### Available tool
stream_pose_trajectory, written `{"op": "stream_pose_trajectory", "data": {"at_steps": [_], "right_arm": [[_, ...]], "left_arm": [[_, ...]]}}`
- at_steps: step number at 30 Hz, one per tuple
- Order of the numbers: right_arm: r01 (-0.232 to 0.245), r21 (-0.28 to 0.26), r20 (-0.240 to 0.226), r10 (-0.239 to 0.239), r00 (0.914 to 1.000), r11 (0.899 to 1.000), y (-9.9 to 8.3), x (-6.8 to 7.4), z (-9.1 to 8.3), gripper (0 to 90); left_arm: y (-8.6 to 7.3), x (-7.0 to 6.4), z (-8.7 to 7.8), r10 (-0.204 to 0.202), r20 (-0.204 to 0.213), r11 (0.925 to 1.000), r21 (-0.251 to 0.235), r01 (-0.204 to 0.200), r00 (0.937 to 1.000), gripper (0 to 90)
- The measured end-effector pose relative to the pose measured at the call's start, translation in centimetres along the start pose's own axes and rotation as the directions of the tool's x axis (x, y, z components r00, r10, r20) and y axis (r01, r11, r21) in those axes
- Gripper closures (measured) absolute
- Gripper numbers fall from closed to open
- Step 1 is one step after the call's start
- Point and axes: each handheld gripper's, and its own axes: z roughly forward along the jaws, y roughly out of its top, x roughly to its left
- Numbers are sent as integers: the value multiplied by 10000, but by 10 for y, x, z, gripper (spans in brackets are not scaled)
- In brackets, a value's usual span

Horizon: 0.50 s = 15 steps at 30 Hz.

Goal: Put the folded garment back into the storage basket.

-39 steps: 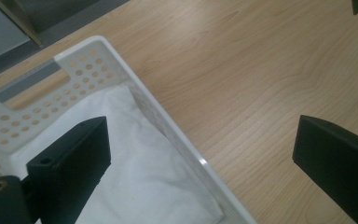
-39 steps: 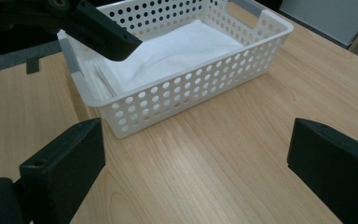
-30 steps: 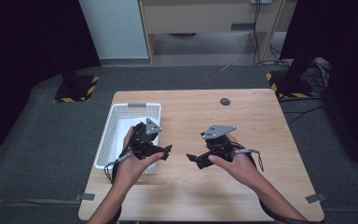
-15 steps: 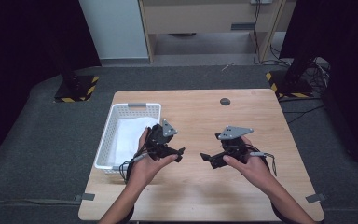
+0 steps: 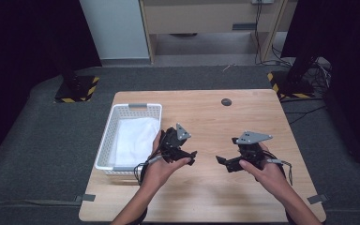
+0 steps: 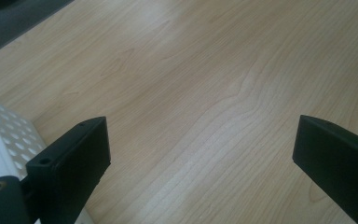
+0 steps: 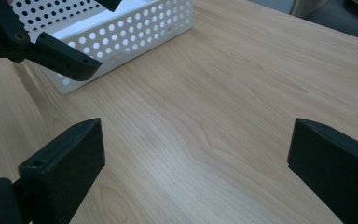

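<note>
lying left of both wide-apart jaws, white basket (image 5: 104, 149)

Beside the black left gripper (image 5: 191, 157) sits a white perforated plastic basket (image 5: 132, 108) dotted with round holes, holding a plain white cloth (image 5: 133, 138). Under both black grippers the pale wooden table (image 5: 206, 197) shows wavy brown grain.

A lab recording bay: black curtains (image 5: 23, 42), hazard-striped stand bases (image 5: 77, 90), loose cables (image 5: 316, 70), and a lone wooden desk (image 5: 243, 117) on grey carpet (image 5: 37, 140).
</note>
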Motion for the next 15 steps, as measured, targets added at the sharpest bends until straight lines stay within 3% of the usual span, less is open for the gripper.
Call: {"op": "stream_pose_trajectory", "data": {"at_steps": [15], "right_arm": [[-613, -61, 530, 615, 9967, 9981, -24, -23, -13, 36]], "left_arm": [[2, -17, 21, 36, 277, 10000, 48, -38, 9996, 36]]}}
